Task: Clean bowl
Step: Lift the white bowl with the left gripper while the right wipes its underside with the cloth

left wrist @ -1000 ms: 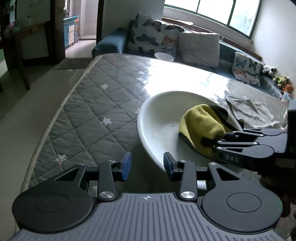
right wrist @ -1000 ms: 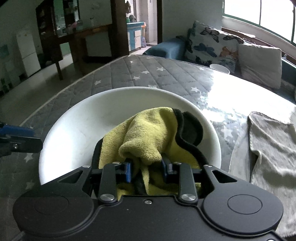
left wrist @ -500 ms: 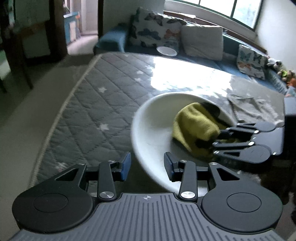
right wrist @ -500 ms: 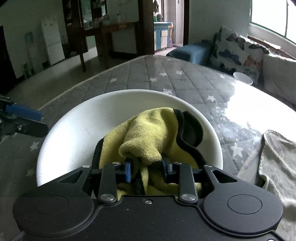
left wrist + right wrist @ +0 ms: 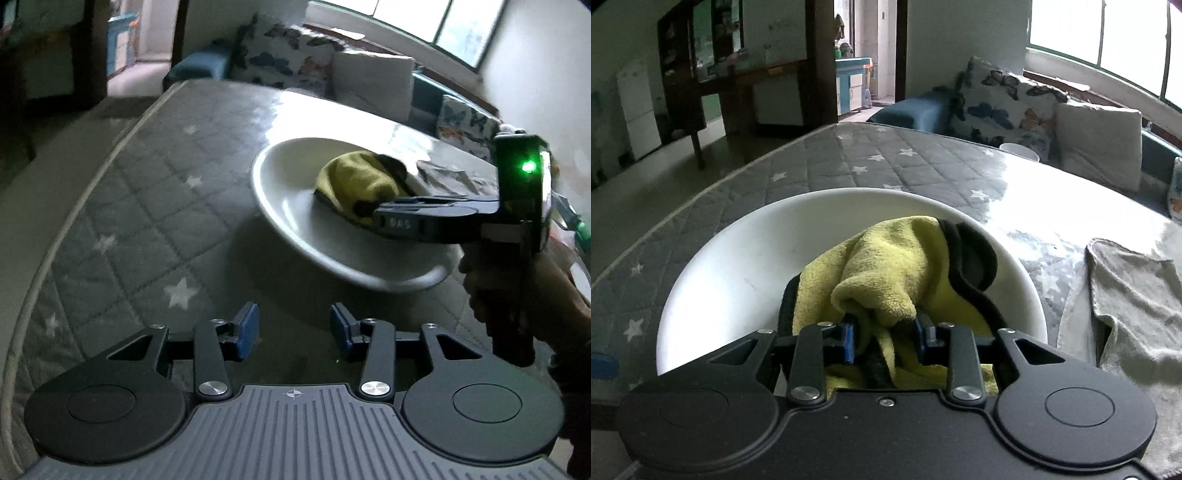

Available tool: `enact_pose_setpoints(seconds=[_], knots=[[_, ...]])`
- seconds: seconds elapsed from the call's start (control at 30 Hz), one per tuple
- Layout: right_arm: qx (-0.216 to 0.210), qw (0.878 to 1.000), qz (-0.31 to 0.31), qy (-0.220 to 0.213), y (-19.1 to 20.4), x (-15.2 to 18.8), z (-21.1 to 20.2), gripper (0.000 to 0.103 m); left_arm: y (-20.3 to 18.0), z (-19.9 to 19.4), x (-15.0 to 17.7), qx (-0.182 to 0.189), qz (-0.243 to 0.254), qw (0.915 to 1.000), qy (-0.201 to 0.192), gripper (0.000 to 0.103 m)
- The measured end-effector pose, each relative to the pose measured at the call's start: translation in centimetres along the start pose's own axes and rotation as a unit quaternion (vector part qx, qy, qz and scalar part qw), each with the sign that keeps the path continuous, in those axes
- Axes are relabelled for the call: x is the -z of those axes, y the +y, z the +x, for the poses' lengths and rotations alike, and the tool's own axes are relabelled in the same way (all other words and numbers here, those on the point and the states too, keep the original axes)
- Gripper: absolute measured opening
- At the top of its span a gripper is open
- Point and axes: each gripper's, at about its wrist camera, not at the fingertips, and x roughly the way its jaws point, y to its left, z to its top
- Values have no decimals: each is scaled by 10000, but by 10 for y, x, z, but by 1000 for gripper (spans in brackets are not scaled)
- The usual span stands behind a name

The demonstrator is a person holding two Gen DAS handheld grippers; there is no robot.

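In the left wrist view, you are holding your left gripper [image 5: 293,326] low over the grey quilted star-patterned mattress cover [image 5: 140,206], its blue-padded fingers [image 5: 246,329] standing wide apart with nothing between them and well short of the bowl. The wide white ceramic bowl [image 5: 288,206] is sitting ahead and to the right on that cover, and its near rim is showing blurred. Inside it the yellow fleece cloth with a black edge [image 5: 356,181] is lying bunched toward the far right side, and your right gripper [image 5: 364,208] is reaching in from the right with its black body level over the rim, a green light glowing on its housing, your hand [image 5: 535,295] wrapping the handle below. In the right wrist view, your right gripper [image 5: 886,338] is pinching a fold of the yellow cloth [image 5: 886,266] between its blue pads [image 5: 847,341], the jaws narrowed on the fabric, and the cloth is resting inside the white bowl [image 5: 738,266] against its right-hand wall. A crumpled grey towel [image 5: 1134,295] is lying on the cover just to the right of the bowl, and a small white cup [image 5: 1019,150] is standing at the far edge near the butterfly-print cushions [image 5: 1001,103].
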Motion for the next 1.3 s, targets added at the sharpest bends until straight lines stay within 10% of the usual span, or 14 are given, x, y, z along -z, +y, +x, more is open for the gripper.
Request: enact_pose_setpoints(seconds=[0.53,1.3], knots=[[-1389,9885,-593,76,-28,4,-6,31,-17,39,-33,-510,-174,9966,627,46],[-271,9996,-107,-3,4,27,-31,29,-11,16,9,-181,241,9995,-110,52]])
